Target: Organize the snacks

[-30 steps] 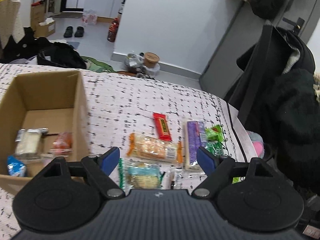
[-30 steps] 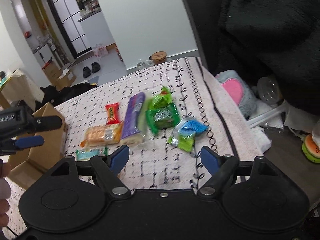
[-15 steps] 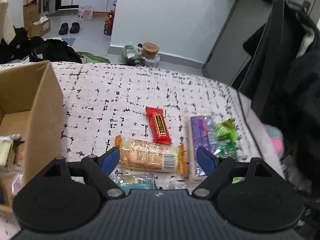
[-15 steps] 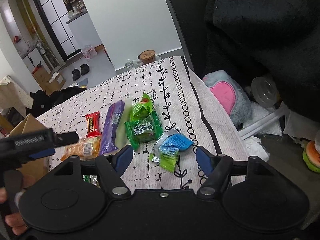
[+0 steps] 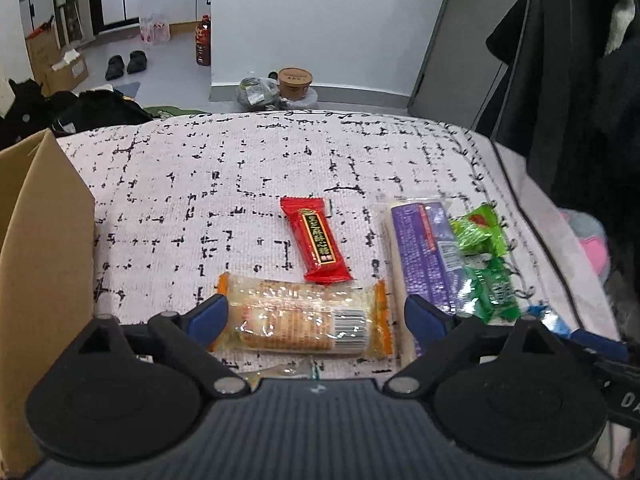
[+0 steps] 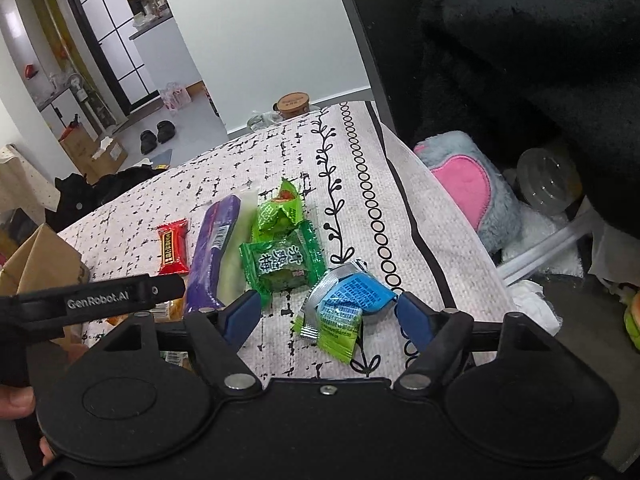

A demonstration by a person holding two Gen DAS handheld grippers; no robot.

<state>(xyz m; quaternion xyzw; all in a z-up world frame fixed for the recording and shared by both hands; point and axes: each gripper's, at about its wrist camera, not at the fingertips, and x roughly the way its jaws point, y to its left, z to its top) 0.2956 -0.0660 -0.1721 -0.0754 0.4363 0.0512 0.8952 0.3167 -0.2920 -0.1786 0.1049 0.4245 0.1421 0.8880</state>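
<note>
Nearby, cardboard box [image 5: 44,248], contents hidden; both hand-held grippers [image 5: 316,316] [image 6: 328,314] opening, nothing pinched.

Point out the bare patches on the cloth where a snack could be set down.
Free: the wide stretch of cloth between the cardboard box and the red bar, running to the far edge; also the bordered strip right of the green packets. Crowded: red bar, cracker pack, purple pack and green packets lie close together.

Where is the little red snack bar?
The red foil snack bar lies mid-cloth in the left wrist view, between the orange-ended cracker pack and the long purple packet.
</note>
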